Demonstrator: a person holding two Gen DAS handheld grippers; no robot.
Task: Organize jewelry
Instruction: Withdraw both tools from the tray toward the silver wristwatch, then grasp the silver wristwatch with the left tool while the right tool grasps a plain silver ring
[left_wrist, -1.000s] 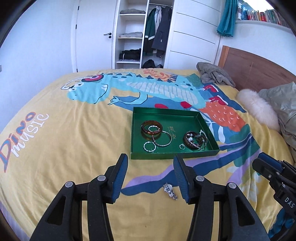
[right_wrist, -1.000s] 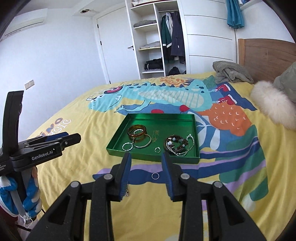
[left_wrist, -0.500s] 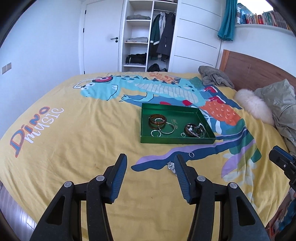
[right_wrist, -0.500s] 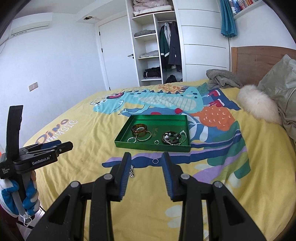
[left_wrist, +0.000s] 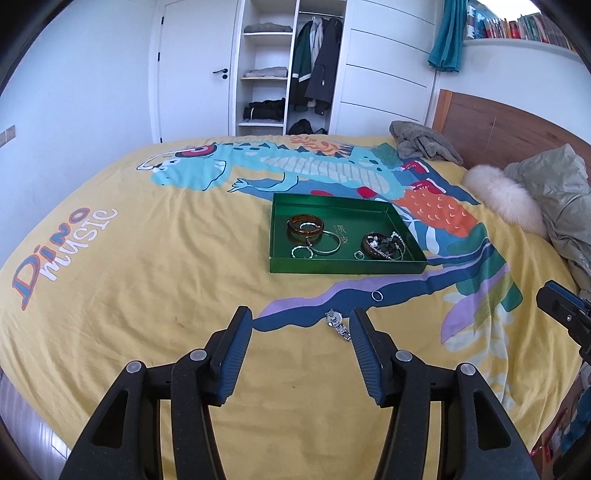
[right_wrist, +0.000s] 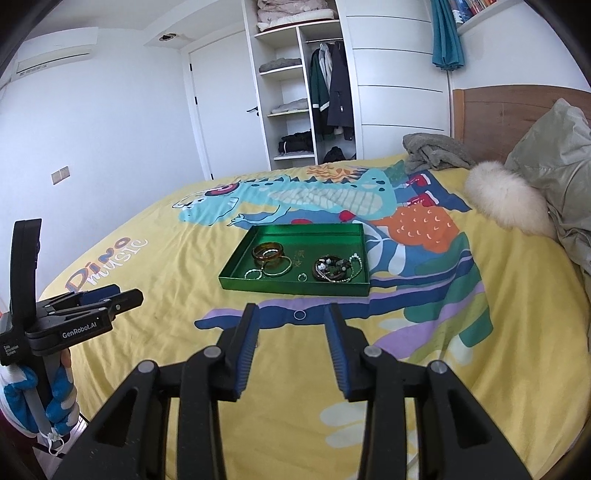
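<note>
Both the left gripper (left_wrist: 300, 325) and the right gripper (right_wrist: 292, 319) hang open and empty (the right one's jaws have just widened); a ring (right_wrist: 299, 314) and a watch (left_wrist: 338, 324) lie on the bedspread (left_wrist: 147, 295) before the green tray (left_wrist: 347, 266).

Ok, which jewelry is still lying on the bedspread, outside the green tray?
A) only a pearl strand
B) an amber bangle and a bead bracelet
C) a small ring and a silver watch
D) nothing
C: a small ring and a silver watch lie on the bedspread in front of the green tray.
</note>
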